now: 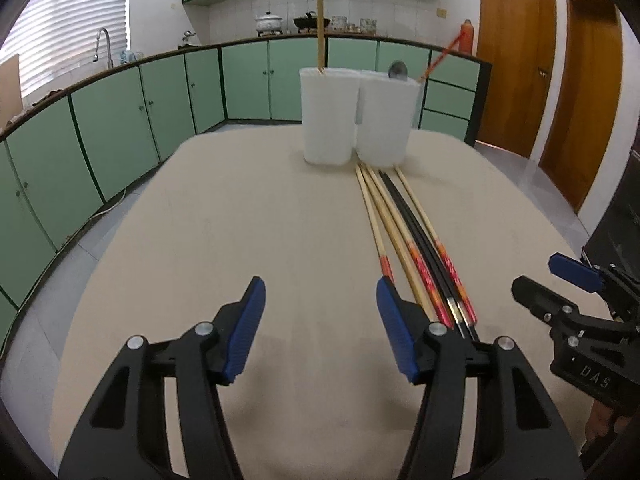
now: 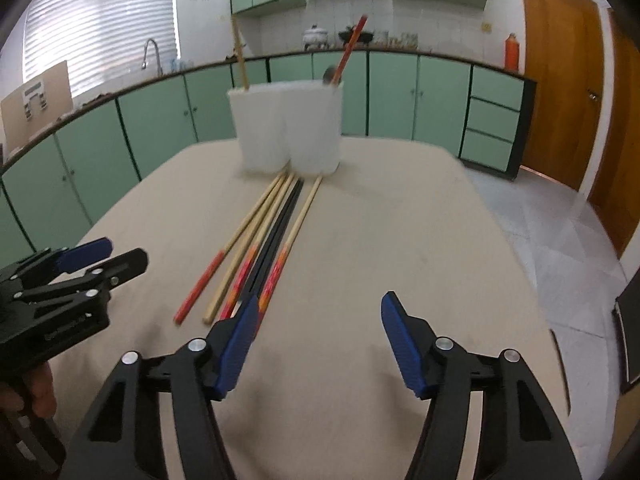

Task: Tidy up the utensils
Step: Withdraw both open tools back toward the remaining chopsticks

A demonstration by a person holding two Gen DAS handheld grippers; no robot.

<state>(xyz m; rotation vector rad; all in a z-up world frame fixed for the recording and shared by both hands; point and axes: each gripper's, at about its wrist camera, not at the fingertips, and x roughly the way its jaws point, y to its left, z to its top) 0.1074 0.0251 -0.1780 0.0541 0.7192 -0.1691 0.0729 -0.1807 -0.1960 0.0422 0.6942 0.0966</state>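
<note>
A: Where do the chopsticks point(image 1: 404, 236) lie?

B: Flat on the table point(image 1: 224, 240), bunched side by side, just ahead of both grippers. Their plain tips point away, almost touching the foot of the two white containers point(image 1: 356, 120); the red-patterned handle ends point back toward the jaws.

A: And the long axis?

B: Roughly in line with the way the fingers point, fanning out slightly.

A: Which gripper sits closer?

B: Hard to split. The bundle lies just outside the left gripper point(image 1: 320, 328) on its right, and just outside the right gripper point(image 2: 318, 340) on its left, so between the two. Both sets of jaws are spread, nothing between them.

A: So?

B: My guess: either must shift sideways to straddle a stick.
</note>
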